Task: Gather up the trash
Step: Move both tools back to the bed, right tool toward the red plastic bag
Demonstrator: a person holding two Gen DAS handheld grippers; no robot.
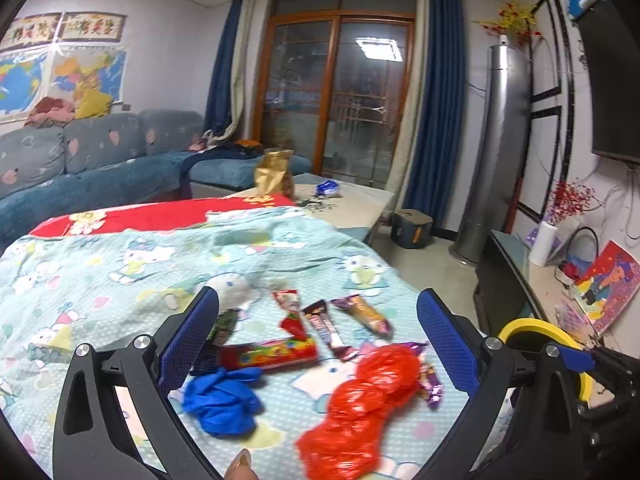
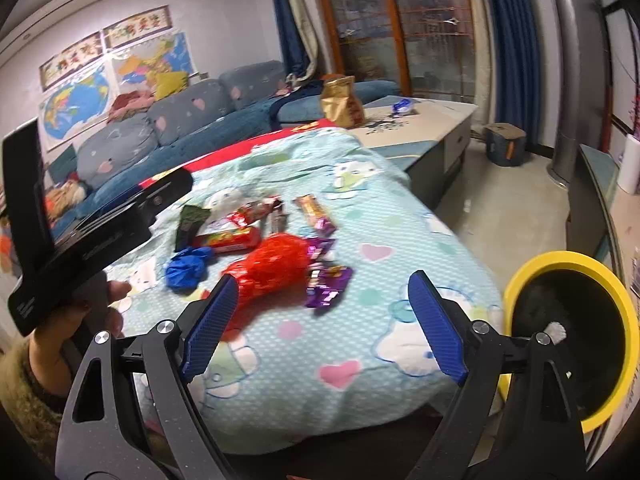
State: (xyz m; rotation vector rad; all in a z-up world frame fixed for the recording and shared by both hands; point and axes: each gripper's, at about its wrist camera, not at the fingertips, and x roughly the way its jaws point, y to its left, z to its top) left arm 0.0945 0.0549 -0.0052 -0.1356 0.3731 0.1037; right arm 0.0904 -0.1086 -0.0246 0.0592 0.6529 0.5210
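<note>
left wrist view: left gripper jaws spread wide, nothing between the pads, hovering above the litter on the cartoon-print blanket. the trash sits in a loose cluster: red plastic bag nearest, blue glove to its left, long red wrapper behind, a few candy wrappers further back. risk: bag is crinkly and slack, pads may pinch only a fold and drop it, or snag the soft blanket along with it.

right wrist view: right gripper also wide apart and empty, short of the red bag; purple wrappers lie just beside the bag, touching it. yellow-rimmed bin stands off the blanket edge at right, something pale inside. the other gripper's body and the hand holding it crowd in from the left. risk: both claws heading for the same pile could collide; small flat wrappers could slide off the edge; frame blurred, so aim may be off.
</note>
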